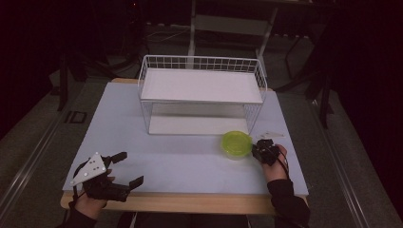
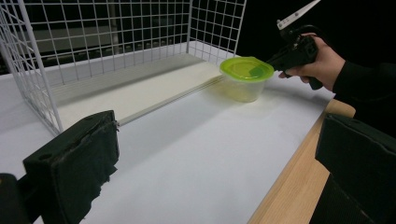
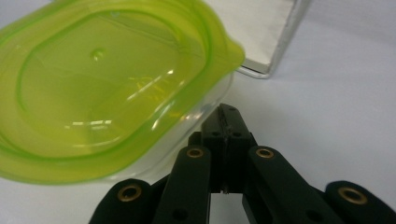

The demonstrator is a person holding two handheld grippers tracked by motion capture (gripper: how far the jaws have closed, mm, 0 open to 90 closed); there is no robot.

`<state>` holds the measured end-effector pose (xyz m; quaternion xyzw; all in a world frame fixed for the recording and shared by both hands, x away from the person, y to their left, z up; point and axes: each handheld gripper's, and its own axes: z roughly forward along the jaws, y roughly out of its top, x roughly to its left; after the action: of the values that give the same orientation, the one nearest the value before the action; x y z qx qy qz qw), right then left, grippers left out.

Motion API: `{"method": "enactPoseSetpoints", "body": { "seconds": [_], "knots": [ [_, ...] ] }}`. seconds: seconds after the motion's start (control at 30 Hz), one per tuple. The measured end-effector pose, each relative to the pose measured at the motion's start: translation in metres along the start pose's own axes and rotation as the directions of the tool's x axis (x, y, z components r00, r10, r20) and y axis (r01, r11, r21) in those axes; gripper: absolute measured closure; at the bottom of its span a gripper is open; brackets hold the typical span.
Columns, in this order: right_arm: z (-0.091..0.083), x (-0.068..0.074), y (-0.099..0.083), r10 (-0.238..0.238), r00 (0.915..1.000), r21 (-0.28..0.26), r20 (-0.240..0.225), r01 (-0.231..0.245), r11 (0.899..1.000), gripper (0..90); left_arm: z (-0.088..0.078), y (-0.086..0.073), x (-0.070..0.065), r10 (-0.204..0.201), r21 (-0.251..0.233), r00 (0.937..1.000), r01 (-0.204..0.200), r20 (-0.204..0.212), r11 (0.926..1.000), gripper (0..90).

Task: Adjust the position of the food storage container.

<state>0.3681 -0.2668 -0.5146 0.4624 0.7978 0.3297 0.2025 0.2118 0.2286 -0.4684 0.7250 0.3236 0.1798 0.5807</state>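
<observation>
The bench (image 1: 190, 161), covered in white with a wooden front edge, lies under both claws. On it, beyond both claws, stands a white wire rack (image 1: 202, 92) with a flat white shelf up top and a white board at its base. A clear tub with a lime-green lid (image 1: 236, 143) sits on the bench by the rack's front corner, just beside the right claw (image 1: 259, 148) and on its left as seen from above; in the right claw's own view the tub's clear wall is right at the tips. That claw's jaws are pressed together, holding nothing. The left claw (image 1: 127, 168) rests at the bench's front edge, well apart from the tub, jaws spread wide with nothing between.
</observation>
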Motion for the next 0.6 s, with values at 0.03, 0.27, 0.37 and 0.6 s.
{"method": "enactPoseSetpoints", "body": {
  "seconds": [0.03, 0.27, 0.37, 0.6],
  "knots": [
    [0.0, 0.0, 0.0, 0.0, 1.0, 0.0, 0.0, 0.0, 1.0, 90.0, 0.0, 0.0, 0.0, 0.0, 0.0, 1.0, 0.0, 0.0, 1.0, 0.5],
    [0.005, 0.012, 0.003, -0.026, 0.9994, 0.009, -0.025, 0.026, 1.0, 90.0, 0.0, 0.0, 0.0, 0.0, 0.0, 1.0, 0.0, 0.0, 1.0, 0.5],
    [0.006, 0.022, 0.004, -0.04, 0.9975, 0.006, -0.059, 0.04, 0.999, 90.0, -0.001, 0.0, 0.0, 0.004, 0.001, 1.0, -0.004, 0.0, 1.0, 0.5],
    [0.007, 0.034, 0.002, -0.055, 0.9939, 0.01, -0.096, 0.056, 0.998, 90.0, 0.0, 0.0, 0.0, 0.004, 0.002, 1.0, -0.004, 0.001, 1.0, 0.5]
  ]
}}
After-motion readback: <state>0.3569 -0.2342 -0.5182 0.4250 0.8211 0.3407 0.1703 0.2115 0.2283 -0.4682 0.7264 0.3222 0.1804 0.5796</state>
